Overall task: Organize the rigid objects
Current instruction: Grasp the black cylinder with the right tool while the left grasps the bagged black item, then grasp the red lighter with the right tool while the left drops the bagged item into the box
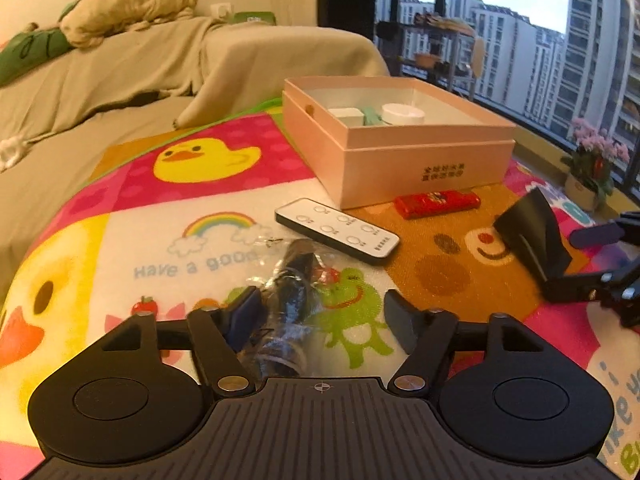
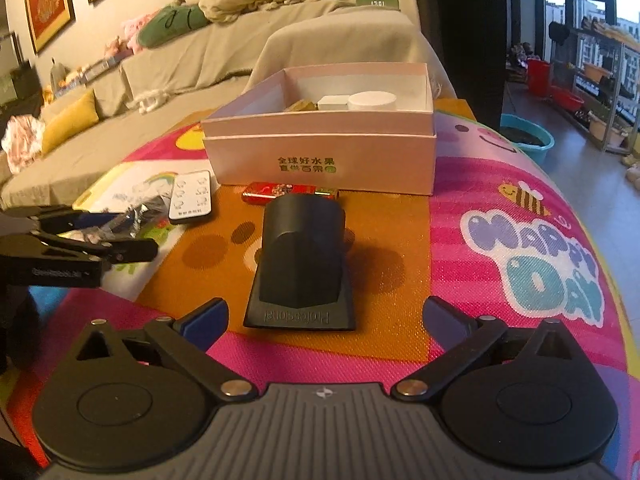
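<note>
A pink open box (image 1: 400, 160) (image 2: 320, 160) stands on the cartoon mat and holds a white round lid (image 1: 402, 113) (image 2: 372, 101), a white block (image 1: 344, 114) and a green item. A white remote (image 1: 336, 230) (image 2: 191, 196), a red flat pack (image 1: 438, 203) (image 2: 288, 192), a black wedge-shaped object (image 1: 532, 236) (image 2: 300, 264) and a dark object in a clear bag (image 1: 292, 292) (image 2: 140, 212) lie in front of the box. My left gripper (image 1: 324, 316) is open around the bagged object. My right gripper (image 2: 324, 320) is open just short of the black wedge.
A beige covered sofa (image 1: 100, 80) with cushions runs behind the mat (image 1: 200, 184). A large window (image 1: 540, 40) and potted pink flowers (image 1: 596, 160) are to the right. A shelf rack (image 2: 592, 80) and a teal basin (image 2: 528, 136) stand on the floor at right.
</note>
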`<state>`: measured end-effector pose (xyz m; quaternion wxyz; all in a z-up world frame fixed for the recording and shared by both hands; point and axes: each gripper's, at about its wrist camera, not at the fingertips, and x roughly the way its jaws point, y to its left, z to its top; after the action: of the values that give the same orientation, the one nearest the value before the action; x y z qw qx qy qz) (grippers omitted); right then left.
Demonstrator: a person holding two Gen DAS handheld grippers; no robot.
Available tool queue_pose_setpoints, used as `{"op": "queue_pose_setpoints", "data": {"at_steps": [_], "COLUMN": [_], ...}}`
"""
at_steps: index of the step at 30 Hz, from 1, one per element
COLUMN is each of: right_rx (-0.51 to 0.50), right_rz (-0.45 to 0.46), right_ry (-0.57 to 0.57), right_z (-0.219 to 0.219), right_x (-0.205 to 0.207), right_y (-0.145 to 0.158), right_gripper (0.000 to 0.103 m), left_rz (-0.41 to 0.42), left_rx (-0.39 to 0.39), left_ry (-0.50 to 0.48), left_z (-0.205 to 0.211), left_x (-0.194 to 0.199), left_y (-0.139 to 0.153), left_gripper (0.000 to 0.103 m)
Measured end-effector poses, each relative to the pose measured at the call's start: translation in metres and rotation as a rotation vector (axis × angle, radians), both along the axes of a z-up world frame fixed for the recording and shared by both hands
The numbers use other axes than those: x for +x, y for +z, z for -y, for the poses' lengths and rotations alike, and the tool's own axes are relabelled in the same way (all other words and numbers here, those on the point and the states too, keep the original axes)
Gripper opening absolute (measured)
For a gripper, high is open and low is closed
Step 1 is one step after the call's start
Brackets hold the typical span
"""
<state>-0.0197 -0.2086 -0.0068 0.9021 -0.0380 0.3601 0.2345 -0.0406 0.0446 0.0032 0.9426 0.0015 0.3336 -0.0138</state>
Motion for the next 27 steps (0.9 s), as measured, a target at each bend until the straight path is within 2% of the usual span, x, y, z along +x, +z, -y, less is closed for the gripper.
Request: {"op": "queue_pose_setpoints", "data": {"at_steps": [2, 3, 5, 7, 11, 14, 17, 20, 22, 23, 27], "right_rx": [-0.06, -0.081, -0.086, -0.042, -0.035, -0.039, -0.043, -0.066, -0.102, -0.131, -0.138], "right_rz": [0.009, 0.009, -0.005, -0.012, 0.044, -0.018, -0.105, -0.115, -0.068, -0.047, -0.027], "right_ry": [0.012, 0.022, 0.024, 0.017, -0.051, -0.112, -0.163, -0.171, -0.154, -0.14, -0.08], "right_z": [-0.008, -0.012, -0.017, -0.021, -0.045, -0.071, -0.09, -0.103, -0.109, -0.112, -0.107], "right_x": [-0.001, 0.0, 0.004, 0.01, 0.028, 0.058, 0.085, 0.095, 0.089, 0.085, 0.068], "right_y": [-0.001, 0.0, 0.003, 0.012, 0.031, 0.03, 0.019, 0.009, 0.007, 0.007, 0.016], "right_gripper": [0.103, 0.103, 0.103, 0.103, 0.103, 0.103, 0.103, 0.101, 0.086, 0.082, 0.082], "left_rz": [0.017, 0.023, 0.039, 0.051, 0.062, 0.067, 0.07, 0.072, 0.072, 0.073, 0.071], "left_rx": [-0.018, -0.038, -0.109, -0.145, -0.103, -0.078, -0.092, -0.121, -0.134, -0.137, -0.124], "left_ry": [0.055, 0.079, 0.092, 0.099, 0.093, 0.083, 0.081, 0.082, 0.082, 0.082, 0.084], "left_z": [-0.008, -0.013, -0.023, -0.029, -0.021, -0.016, -0.019, -0.024, -0.026, -0.026, -0.024], "left_x": [-0.003, -0.004, -0.008, -0.01, -0.012, -0.013, -0.013, -0.014, -0.014, -0.014, -0.015], "left_y": [0.001, 0.001, 0.0, -0.001, 0.0, 0.0, 0.0, -0.001, -0.002, -0.002, -0.001], "left_gripper": [0.038, 0.034, 0.032, 0.03, 0.03, 0.03, 0.03, 0.029, 0.029, 0.029, 0.03]}}
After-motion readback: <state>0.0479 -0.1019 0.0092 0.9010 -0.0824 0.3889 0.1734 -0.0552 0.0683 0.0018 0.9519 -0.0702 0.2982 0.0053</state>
